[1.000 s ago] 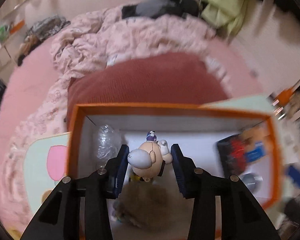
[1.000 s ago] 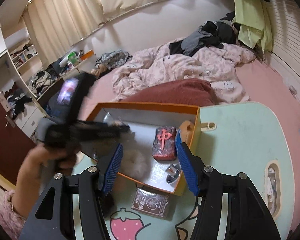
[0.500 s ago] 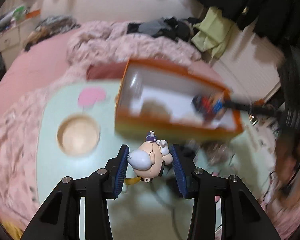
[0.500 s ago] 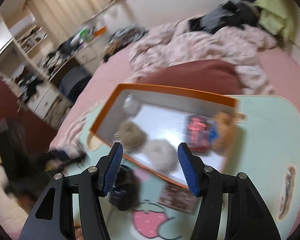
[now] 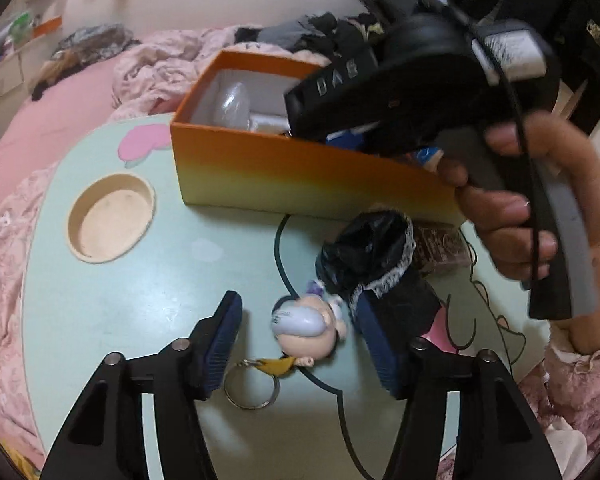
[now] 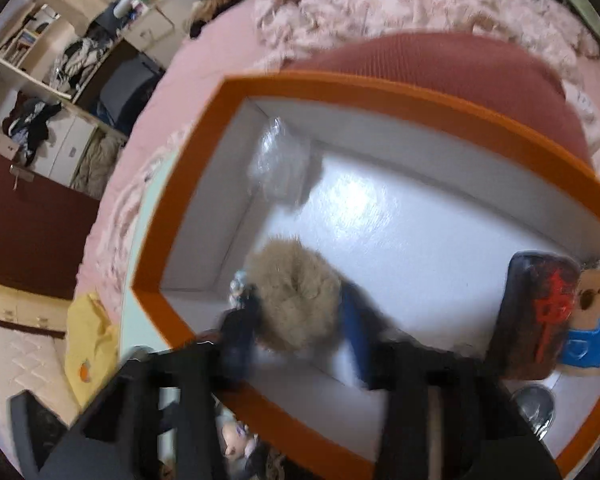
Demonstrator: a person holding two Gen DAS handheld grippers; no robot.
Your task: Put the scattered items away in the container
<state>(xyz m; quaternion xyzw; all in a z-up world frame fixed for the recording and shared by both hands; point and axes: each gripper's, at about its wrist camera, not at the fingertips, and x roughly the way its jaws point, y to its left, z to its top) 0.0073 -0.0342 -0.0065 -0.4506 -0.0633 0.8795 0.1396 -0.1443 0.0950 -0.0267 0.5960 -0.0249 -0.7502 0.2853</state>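
Note:
A big-headed figure keychain (image 5: 304, 332) lies on the mint table (image 5: 140, 300) between the fingers of my left gripper (image 5: 296, 304). Its jaws are opening and the pads stand clear of the figure. The orange box (image 5: 284, 172) sits just behind. In the blurred right wrist view, my right gripper (image 6: 296, 332) reaches down into the box (image 6: 380, 92). Its jaws are closing, and the pads touch both sides of a tan fur pompom (image 6: 296, 300). From the left wrist view, the box wall hides the right gripper's fingertips.
A black lace-trimmed bundle (image 5: 364, 256) lies by my left gripper's right finger, a card pack (image 5: 440, 248) behind it. A round recess (image 5: 110, 218) marks the table's left. The box holds a clear plastic wad (image 6: 278, 164), a dark tile with a red character (image 6: 540, 312) and a silver piece (image 6: 534, 404). Bedding surrounds the table.
My left gripper left the box, came down over the table and opened, letting go of the figure. My right gripper swung over the box, tipped down and narrowed around the pompom.

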